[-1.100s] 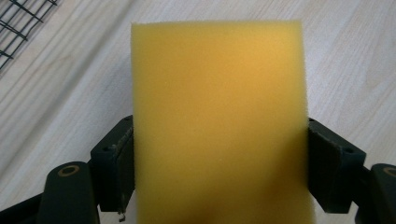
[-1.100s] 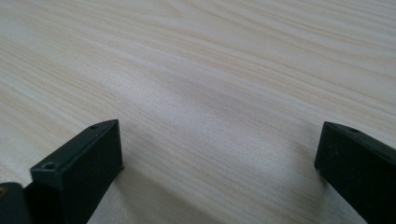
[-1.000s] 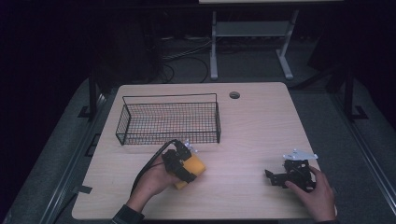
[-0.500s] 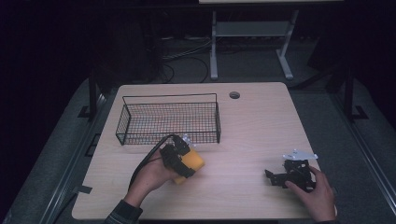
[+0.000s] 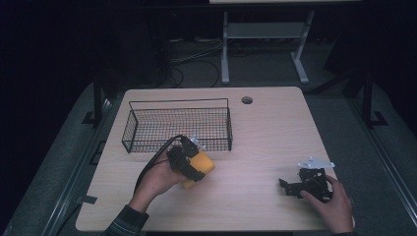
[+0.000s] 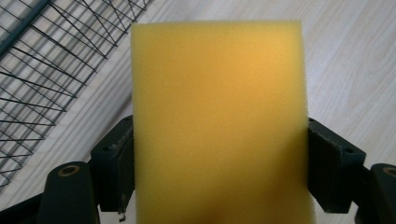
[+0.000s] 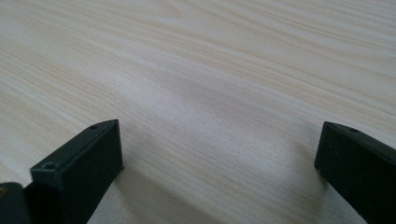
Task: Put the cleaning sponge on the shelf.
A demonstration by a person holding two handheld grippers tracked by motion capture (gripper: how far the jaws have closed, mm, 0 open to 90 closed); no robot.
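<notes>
Both jaws of the raised left gripper clamp a yellow sponge.

The room is dim, with light falling mostly on the pale wood-grain bench, which has rounded corners and a round cable hole near its far edge. Grey carpet covers the floor around it. Beyond the bench stands a white metal frame on two legs, and dark cables lie looped on the floor beside it. Everything farther back fades into blackness.
</notes>
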